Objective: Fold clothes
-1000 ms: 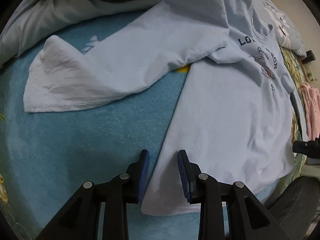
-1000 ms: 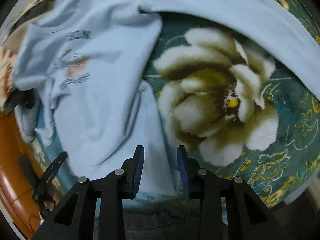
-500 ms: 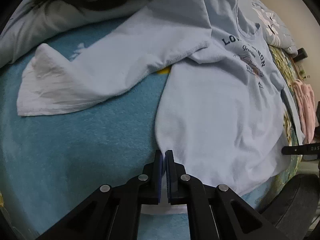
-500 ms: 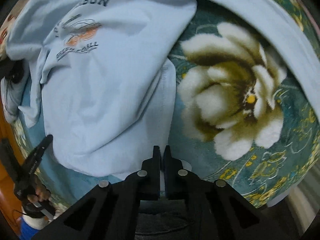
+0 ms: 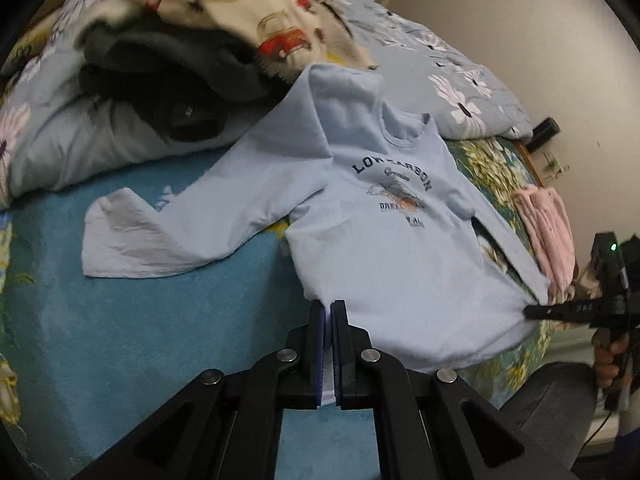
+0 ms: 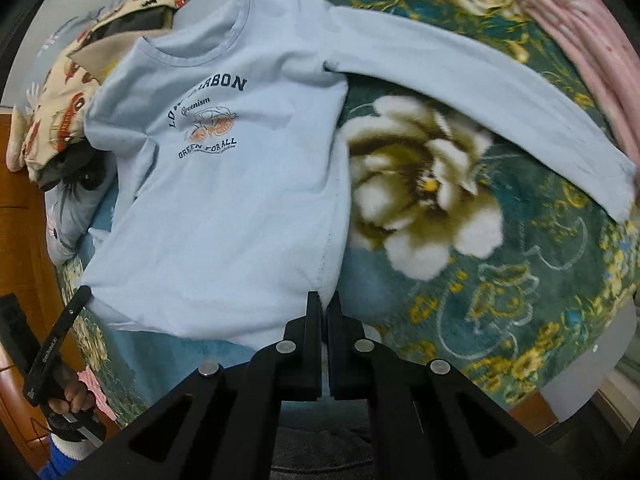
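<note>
Both my grippers are closed tight on the hem of the shirt [image 5: 400,264].

Left gripper [image 5: 329,312]: jaws fully together, a thin strip of pale blue cloth pinched between the blue pads [image 5: 320,340]. The grip sits at one bottom corner of the shirt; cloth hangs out below the pads as well.

Right gripper [image 6: 323,304]: jaws likewise pressed together on the other bottom corner, at the side seam. In the left view I see it from the side, its tips on the far hem corner, with my hand [image 5: 610,364] around the handle.

Shirt: front up, print facing me, spread on the bed. The hem edge is lifted off the blanket [image 6: 500,300] between the two grips. The body lies partly on the blue cover [image 5: 140,340], partly on the flowered blanket. One sleeve [image 5: 168,232] stretches out flat over the blue cover; the other sleeve [image 6: 480,92] runs across the flowered blanket toward a pink garment [image 6: 592,40].

A clothes pile [image 5: 200,40] lies beyond the collar.
</note>
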A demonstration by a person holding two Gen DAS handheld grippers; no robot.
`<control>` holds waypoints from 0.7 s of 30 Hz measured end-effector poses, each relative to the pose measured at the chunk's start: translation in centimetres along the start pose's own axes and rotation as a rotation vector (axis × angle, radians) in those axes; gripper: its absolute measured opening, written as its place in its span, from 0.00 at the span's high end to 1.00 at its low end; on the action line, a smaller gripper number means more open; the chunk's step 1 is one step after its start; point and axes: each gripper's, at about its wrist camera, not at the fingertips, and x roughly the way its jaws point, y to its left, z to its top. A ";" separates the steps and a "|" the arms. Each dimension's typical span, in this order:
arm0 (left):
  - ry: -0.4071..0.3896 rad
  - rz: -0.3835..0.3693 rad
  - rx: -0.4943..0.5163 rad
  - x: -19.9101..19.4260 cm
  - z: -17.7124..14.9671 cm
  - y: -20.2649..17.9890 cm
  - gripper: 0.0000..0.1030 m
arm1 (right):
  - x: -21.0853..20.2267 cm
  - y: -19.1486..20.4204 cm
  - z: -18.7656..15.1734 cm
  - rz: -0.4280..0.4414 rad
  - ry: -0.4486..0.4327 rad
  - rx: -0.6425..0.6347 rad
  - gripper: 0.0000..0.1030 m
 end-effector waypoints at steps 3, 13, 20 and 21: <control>0.030 0.007 0.025 -0.5 -2.3 0.1 0.97 | -0.5 -0.2 -1.4 -0.007 -0.007 -0.013 0.98; 0.205 -0.012 0.033 1.0 -8.7 1.1 0.97 | -0.9 -0.6 -5.2 -0.119 0.081 -0.052 0.98; 0.237 -0.067 0.018 1.6 -8.3 1.7 0.93 | -1.0 -0.7 -5.0 -0.137 0.086 -0.036 0.98; 0.238 -0.085 -0.002 1.6 -8.2 2.2 0.93 | -1.0 -0.9 -4.9 -0.124 0.079 -0.021 0.98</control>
